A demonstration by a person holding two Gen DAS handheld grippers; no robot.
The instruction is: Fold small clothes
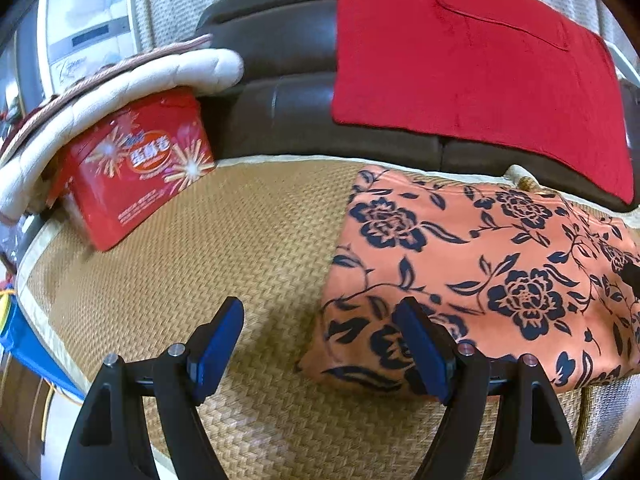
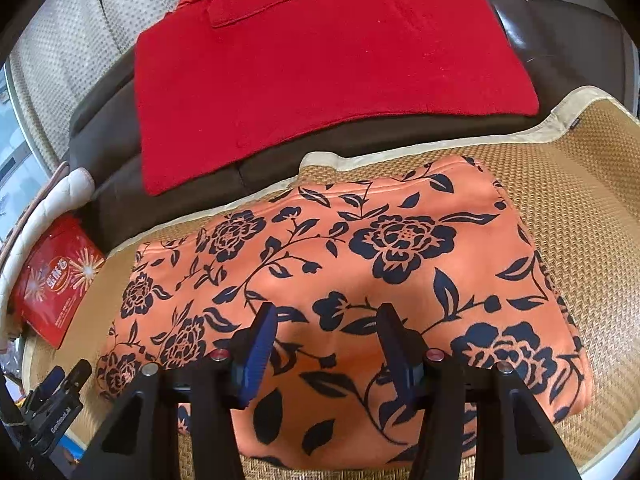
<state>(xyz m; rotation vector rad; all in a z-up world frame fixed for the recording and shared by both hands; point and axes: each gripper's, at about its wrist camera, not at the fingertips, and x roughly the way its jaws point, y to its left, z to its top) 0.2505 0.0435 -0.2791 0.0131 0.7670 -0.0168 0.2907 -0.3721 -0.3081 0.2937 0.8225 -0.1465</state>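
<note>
Left wrist view: left gripper [image 1: 322, 344] is hovering w/ jaws spread wide, nothing between them, over the woven mat [image 1: 240, 240]; the folded floral garment [image 1: 480, 276] is lying just right of it, behind its right finger. Right wrist view: right gripper [image 2: 326, 354] is sitting directly above the garment's near half, jaws apart, not pinching fabric; red cloth [image 2: 320, 64] is lying beyond on the sofa [image 2: 116, 128].

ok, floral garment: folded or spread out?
Folded. The floral garment lies as a compact, thick rectangle with doubled edges on the woven mat.
</note>
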